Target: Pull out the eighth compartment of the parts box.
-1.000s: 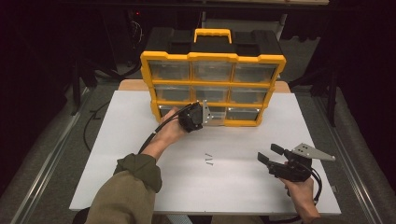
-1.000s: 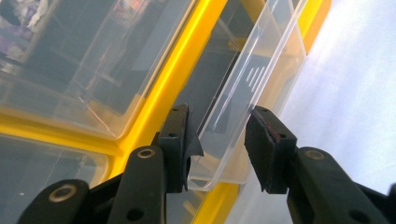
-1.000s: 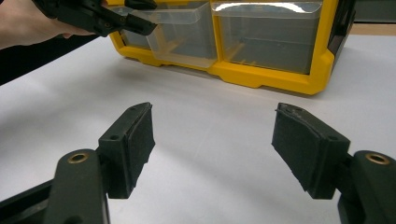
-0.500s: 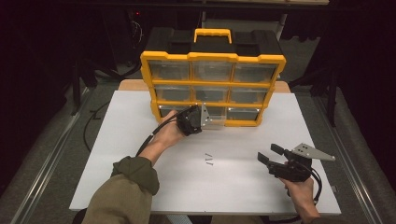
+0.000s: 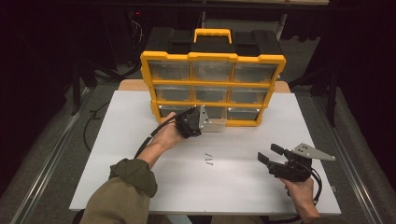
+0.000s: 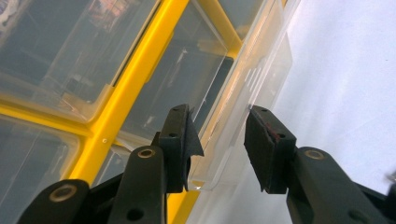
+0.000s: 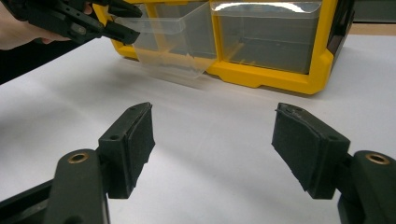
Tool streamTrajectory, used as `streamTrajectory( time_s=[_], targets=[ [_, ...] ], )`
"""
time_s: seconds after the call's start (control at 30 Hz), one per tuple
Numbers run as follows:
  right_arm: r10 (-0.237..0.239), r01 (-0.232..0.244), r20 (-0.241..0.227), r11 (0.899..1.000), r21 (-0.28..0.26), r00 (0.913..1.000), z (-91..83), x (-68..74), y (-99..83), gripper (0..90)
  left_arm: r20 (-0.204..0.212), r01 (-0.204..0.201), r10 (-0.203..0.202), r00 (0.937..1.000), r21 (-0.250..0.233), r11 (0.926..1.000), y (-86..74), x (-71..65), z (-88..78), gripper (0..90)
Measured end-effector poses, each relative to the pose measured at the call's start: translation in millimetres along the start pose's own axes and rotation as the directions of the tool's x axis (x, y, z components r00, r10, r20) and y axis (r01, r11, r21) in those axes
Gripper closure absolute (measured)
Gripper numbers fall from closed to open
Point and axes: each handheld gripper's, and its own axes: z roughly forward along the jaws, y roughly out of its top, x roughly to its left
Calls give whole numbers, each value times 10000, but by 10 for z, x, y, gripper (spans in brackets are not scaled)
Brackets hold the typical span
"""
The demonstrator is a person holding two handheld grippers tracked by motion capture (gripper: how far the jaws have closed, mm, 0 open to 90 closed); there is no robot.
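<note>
**No legible text on the table or organizer**

No word, brand or number reads clearly anywhere. On the white table top, in front of the yellow drawer organizer and well apart from it, sit a few short dark slanted strokes; too small to tell as letters or digits. The organizer's yellow frame and clear drawer fronts carry no readable label.
</note>
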Motion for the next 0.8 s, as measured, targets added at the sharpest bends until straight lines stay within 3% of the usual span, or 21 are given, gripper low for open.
streamTrajectory(
  time_s=[0.4, 0.47, 0.8],
  targets=[
    [2, -2, -13, 10000, 3, 10000, 2, -1, 0, 310, 290, 41, -39, 9996, -95, 9999, -31, -40, -77, 608],
    [1, -1, -13, 10000, 2, 10000, 2, -1, 0, 310, 313, -97, 97, 9995, -9, 10000, -34, -38, -93, 608],
    [18, -18, -13, 10000, 5, 10000, 3, -3, -2, 310, 459, 104, -93, 9989, -236, 9997, -62, -98, -147, 608]
  ],
)
